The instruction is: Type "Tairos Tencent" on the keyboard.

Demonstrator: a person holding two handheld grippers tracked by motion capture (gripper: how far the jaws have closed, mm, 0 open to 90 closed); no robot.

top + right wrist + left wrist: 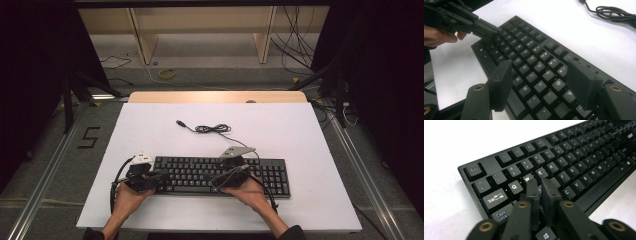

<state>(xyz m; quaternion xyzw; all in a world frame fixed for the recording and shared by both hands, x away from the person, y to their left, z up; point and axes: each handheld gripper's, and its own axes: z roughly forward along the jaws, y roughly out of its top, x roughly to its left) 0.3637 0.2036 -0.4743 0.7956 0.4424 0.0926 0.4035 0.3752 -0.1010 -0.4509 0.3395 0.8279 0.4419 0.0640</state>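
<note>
a black keyboard (220, 175) lies flat on the near half of the white desk (300, 135), its long side running across. its coiled cable (212, 129) rests on the desk just behind it. the left gripper (541, 185) hovers over the keyboard's left end, its fingers (532, 192) pressed nearly together above the w and s keys. the right gripper (541, 82) sits over the middle-right keys, its fingers (501, 80) spread wide apart, holding nothing. each gripper is held in a hand (127, 197).
</note>
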